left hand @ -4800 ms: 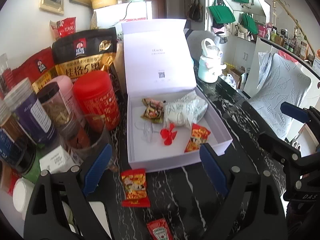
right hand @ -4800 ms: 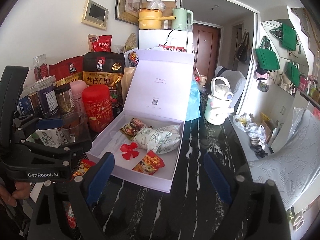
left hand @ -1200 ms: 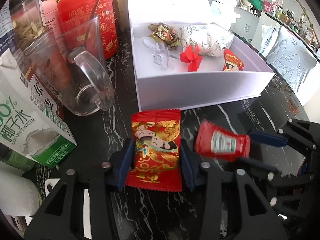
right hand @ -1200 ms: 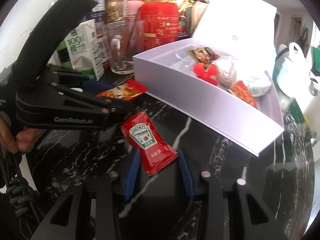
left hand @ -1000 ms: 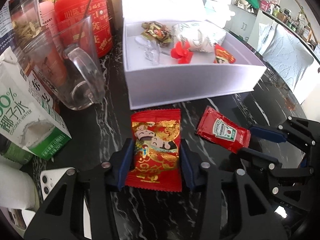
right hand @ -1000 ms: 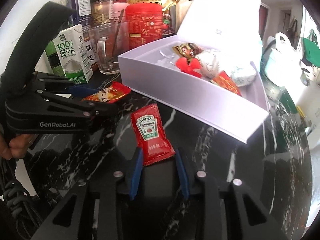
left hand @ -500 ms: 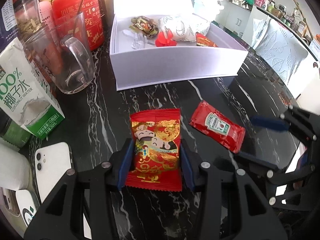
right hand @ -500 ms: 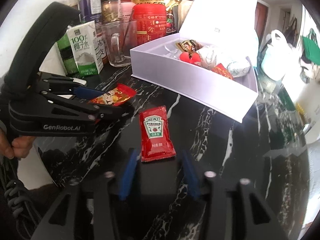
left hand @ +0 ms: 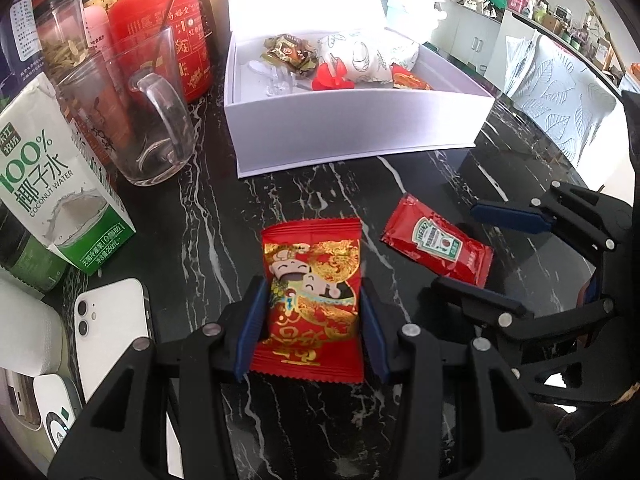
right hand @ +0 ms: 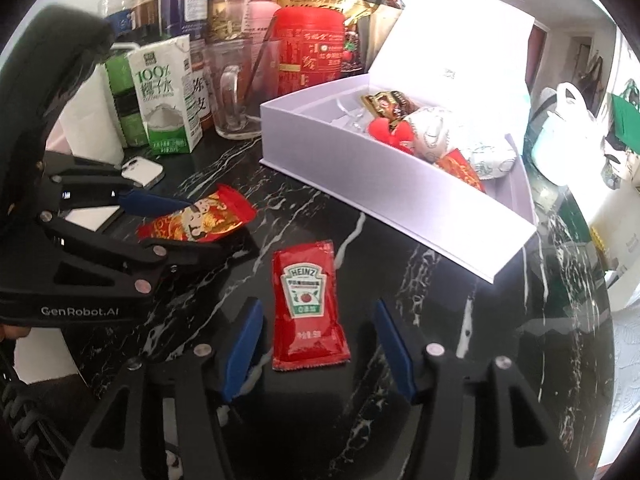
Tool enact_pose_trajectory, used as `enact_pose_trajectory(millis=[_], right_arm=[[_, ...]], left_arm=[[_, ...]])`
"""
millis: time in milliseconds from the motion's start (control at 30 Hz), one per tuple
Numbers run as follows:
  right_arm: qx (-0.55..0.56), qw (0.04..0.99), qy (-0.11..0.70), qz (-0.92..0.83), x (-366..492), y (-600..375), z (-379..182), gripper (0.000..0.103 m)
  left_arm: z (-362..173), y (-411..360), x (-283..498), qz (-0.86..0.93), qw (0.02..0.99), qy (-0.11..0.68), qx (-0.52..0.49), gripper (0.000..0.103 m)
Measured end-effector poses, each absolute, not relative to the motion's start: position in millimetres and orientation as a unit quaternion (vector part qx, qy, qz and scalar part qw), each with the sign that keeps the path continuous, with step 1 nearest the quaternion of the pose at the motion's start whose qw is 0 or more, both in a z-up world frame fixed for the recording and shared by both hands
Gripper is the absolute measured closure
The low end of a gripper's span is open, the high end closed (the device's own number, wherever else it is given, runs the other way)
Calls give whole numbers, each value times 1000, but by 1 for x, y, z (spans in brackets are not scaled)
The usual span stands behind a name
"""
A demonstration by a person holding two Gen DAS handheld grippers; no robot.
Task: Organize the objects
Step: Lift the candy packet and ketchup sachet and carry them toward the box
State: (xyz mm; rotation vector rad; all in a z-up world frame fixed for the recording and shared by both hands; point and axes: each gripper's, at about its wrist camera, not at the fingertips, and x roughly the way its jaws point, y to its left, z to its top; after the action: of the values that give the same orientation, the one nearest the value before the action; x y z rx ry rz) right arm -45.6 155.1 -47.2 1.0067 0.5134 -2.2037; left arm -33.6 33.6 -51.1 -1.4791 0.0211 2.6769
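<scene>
My left gripper (left hand: 312, 320) is shut on a red and gold snack packet (left hand: 312, 280) and holds it low over the black marble table (left hand: 312, 432). My right gripper (right hand: 316, 340) has its jaws opening. A red Heinz ketchup packet (right hand: 306, 304) lies flat on the table between them, and the blue pads stand clear of it on both sides. In the left wrist view the ketchup packet (left hand: 436, 244) lies right of the snack packet, with the right gripper (left hand: 492, 256) around its near end. Behind both stands an open white box (left hand: 352, 128) that holds several small items.
Left of the box stand a glass mug (left hand: 148, 128), a coconut water carton (left hand: 52, 184), a red tin (left hand: 160, 48) and several jars and bags. A white phone (left hand: 112, 320) lies at the near left. A pale teapot (right hand: 560, 136) sits far right.
The right jaws have spread and let go of the ketchup packet, which was held up and now lies flat on the table. Both grippers have drawn back from the box; the left keeps its grip.
</scene>
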Motion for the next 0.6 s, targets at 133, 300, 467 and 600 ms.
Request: enact_pose_trajectory(millis=[133,300,467,600], right_arm=[[386,328,191,-840,-45,154,-48,44],[398,335,168,-837,-48,158,-49,49],[394,343,167,-836,-45,158,-49,58],[396,346,164,-834,-44,156,-47,70]], left_arm=[[-51,33,-34,875,42,6,-483,59],[-51,32,-34,876,43,7,-481,59],[-50,30,-34,876,43,8,-481,59],[-49,29,-33,876,43,8,-481,59]])
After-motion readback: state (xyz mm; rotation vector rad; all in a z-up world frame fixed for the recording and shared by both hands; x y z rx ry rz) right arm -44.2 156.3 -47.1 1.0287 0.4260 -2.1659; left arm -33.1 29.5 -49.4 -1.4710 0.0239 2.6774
